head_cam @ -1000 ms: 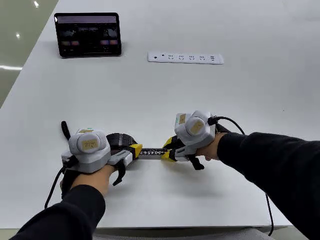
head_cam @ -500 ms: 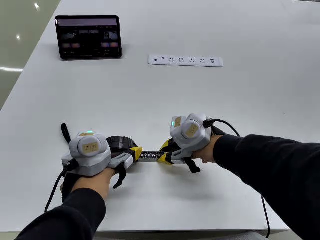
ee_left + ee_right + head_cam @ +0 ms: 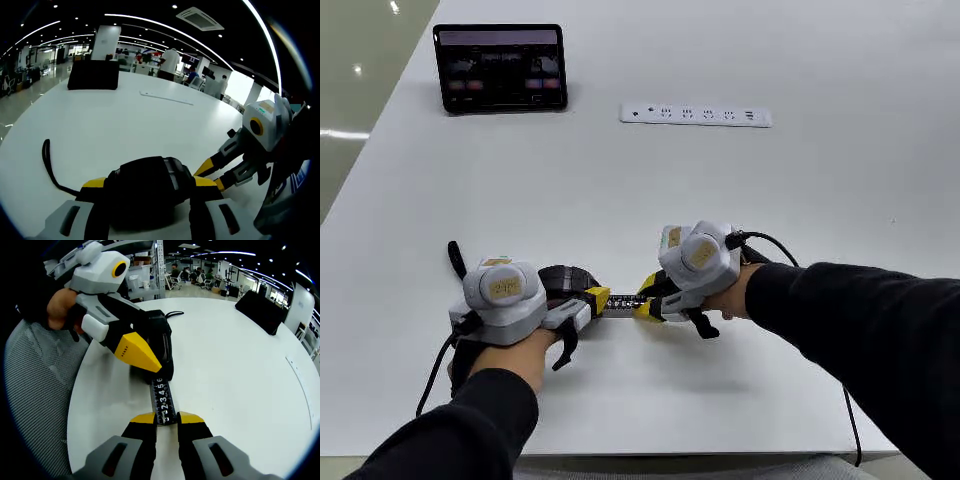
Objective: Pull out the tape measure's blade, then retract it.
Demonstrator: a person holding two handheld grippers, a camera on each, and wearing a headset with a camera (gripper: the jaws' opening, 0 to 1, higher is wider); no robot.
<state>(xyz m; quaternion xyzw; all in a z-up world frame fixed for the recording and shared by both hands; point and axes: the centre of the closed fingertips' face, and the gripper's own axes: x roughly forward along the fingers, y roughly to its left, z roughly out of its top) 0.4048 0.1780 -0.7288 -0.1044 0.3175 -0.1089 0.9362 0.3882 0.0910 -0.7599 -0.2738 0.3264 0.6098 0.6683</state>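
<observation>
Left gripper (image 3: 582, 306) held low in the left hand (image 3: 510, 355), fingers (image 3: 93, 183) closed around the tape measure case (image 3: 147, 190), right gripper (image 3: 647, 303) pointed at it tip to tip, fingers (image 3: 144, 418) pinched on the blade (image 3: 163, 400), both dark-sleeved forearms (image 3: 840, 310) angled inward

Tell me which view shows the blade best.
The right gripper view: the blade runs from the case to the right gripper, numerals readable. The head view shows it as a short, small strip; in the left gripper view the case hides it.
</observation>
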